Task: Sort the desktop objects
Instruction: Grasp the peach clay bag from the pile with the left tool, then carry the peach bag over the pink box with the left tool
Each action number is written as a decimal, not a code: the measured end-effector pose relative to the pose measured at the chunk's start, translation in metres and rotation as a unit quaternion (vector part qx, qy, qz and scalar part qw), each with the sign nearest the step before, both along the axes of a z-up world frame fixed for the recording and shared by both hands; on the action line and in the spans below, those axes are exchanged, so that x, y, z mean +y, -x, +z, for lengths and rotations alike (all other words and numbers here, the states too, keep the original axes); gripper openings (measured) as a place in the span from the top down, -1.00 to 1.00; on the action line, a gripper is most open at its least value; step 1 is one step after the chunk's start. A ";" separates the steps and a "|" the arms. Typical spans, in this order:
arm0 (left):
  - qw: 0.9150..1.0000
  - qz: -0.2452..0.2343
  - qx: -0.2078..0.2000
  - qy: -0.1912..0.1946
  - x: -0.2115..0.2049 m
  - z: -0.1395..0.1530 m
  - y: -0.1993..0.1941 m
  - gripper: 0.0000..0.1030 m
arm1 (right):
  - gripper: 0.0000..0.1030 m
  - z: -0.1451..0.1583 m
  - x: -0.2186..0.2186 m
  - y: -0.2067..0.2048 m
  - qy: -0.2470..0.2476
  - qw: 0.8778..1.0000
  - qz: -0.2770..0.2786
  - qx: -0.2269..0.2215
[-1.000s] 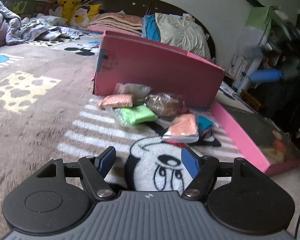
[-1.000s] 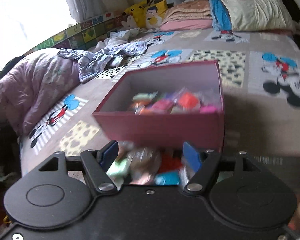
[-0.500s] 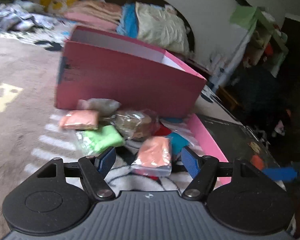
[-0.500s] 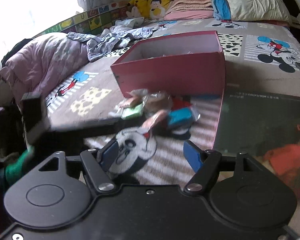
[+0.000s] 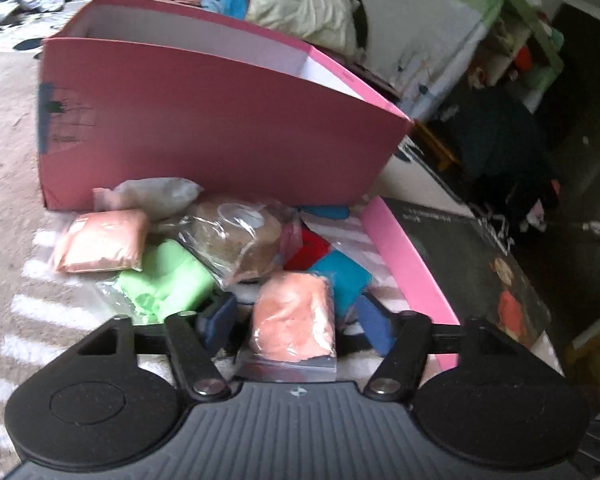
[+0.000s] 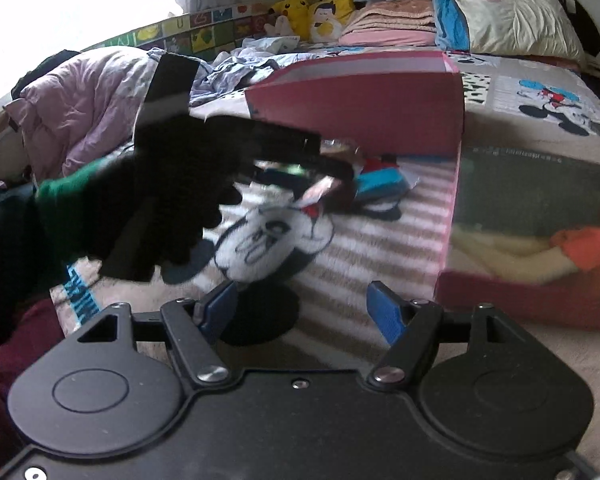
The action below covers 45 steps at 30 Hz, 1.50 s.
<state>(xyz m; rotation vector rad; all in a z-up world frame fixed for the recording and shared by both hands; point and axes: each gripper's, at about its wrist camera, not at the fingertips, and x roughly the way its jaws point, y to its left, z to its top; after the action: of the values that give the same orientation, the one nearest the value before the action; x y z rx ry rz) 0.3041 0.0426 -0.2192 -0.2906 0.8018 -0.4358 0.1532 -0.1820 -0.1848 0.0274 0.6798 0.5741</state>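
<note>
Several clay packets in clear bags lie on the blanket in front of a pink box. My left gripper is open, its blue fingers on either side of an orange packet. A green packet, a peach packet, a brown packet and a blue packet lie around it. My right gripper is open and empty, low over the blanket. In the right wrist view the left gripper reaches into the pile beside the box.
The pink box lid lies flat to the right of the pile, also in the right wrist view. Pillows, folded blankets and a purple quilt lie further up the bed. Shelves stand off the bed's right side.
My left gripper has moved forward and down into the pile, so the orange packet now sits between its fingers. My right gripper has pulled back and lower, away from the box.
</note>
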 end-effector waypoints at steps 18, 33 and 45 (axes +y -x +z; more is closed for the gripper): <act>0.996 -0.021 -0.025 -0.077 -0.025 0.028 0.021 0.22 | -0.74 -0.041 0.020 0.018 0.047 0.999 0.008 -0.026; 0.991 0.004 -0.074 -0.109 -0.017 0.090 0.020 0.22 | -0.98 -0.050 0.025 0.027 0.050 0.997 0.025 -0.048; 0.983 0.039 -0.122 -0.129 -0.010 0.145 -0.021 0.22 | -0.98 -0.050 0.031 0.031 0.064 0.996 -0.003 -0.067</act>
<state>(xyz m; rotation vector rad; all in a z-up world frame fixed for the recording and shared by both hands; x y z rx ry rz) 0.3248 0.0321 -0.0741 -0.0255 0.5957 -0.2827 0.1224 -0.1506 -0.2347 -0.1270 0.5850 0.5205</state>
